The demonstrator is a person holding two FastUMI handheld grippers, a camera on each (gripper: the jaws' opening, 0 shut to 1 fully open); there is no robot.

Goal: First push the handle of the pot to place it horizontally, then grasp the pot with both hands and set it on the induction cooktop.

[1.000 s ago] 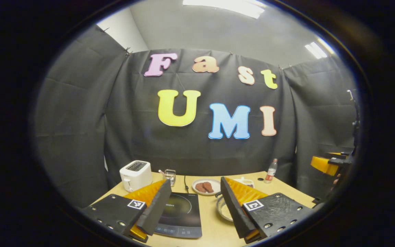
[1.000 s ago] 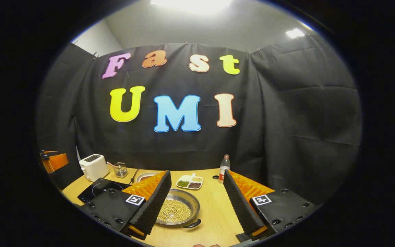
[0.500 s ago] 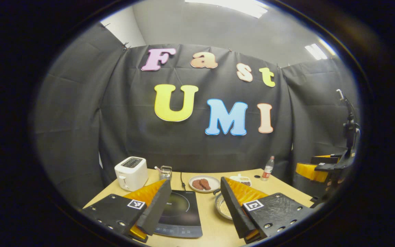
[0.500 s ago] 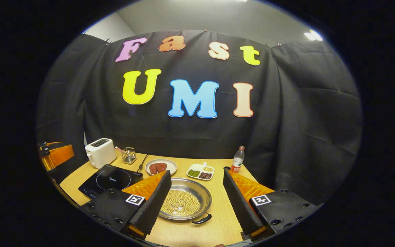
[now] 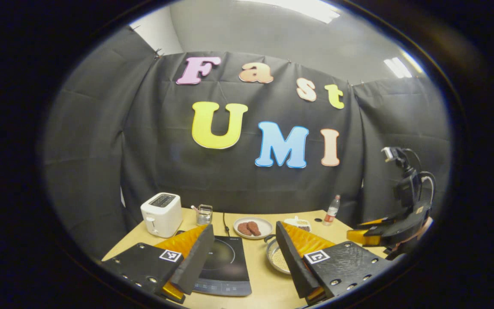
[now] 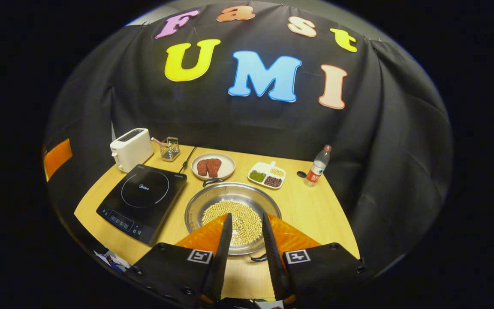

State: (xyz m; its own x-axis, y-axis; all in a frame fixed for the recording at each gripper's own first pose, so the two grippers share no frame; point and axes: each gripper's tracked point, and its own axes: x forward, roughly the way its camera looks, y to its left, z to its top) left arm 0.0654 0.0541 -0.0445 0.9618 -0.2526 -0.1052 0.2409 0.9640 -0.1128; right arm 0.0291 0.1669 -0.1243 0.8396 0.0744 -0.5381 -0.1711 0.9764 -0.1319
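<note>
Round metal pot (image 6: 232,214) of pale beans on the wooden table (image 6: 315,210), just right of the flat black induction cooktop (image 6: 144,199).

The right gripper view shows both looped handles, far one (image 6: 212,182) and near one (image 6: 259,258); the right gripper (image 6: 247,223) hangs over the near rim, fingers narrowed, gripping nothing. In the left gripper view, the left gripper (image 5: 242,234) is spread wide, its right finger (image 5: 292,253) hiding most of the pot (image 5: 276,257), cooktop (image 5: 225,266) between the fingers.

The induction cooktop (image 6: 142,201) carries a small pale brand word inside its cooking ring, too small to read for certain. The bottle (image 6: 317,165) has a red label whose print is illegible.
</note>
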